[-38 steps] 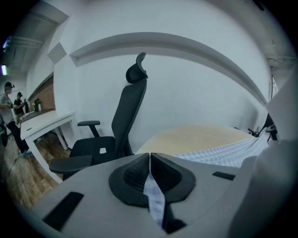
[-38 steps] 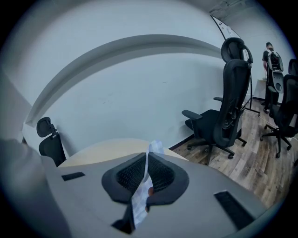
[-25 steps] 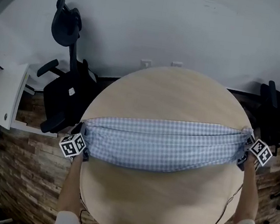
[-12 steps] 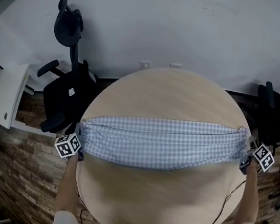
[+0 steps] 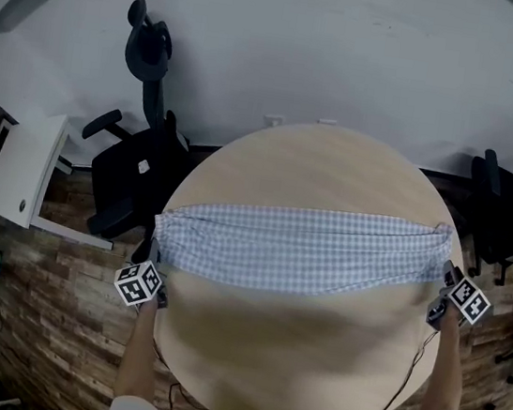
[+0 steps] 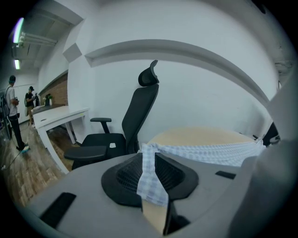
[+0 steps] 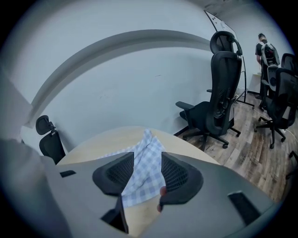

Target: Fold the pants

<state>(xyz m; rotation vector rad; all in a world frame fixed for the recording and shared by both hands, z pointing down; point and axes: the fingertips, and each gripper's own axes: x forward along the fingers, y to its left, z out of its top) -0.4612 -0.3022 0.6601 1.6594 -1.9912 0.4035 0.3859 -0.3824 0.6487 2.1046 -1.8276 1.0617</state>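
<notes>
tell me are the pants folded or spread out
Folded lengthwise: the pants lie as one long narrow strip across the table, no separate legs showing; not folded shorter yet.

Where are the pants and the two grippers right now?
pants (image 5: 302,250): head view, middle of the stretched checked fabric.
left gripper (image 6: 150,173): left gripper view, the gap between its jaws, where a pants end lies.
right gripper (image 7: 146,174): right gripper view, the gap between its parted jaws, over the other pants end.

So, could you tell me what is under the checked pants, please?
Only the round wooden table shows beneath the pants. The strip of tabletop they cover is hidden, so anything flat underneath cannot be seen.
</notes>
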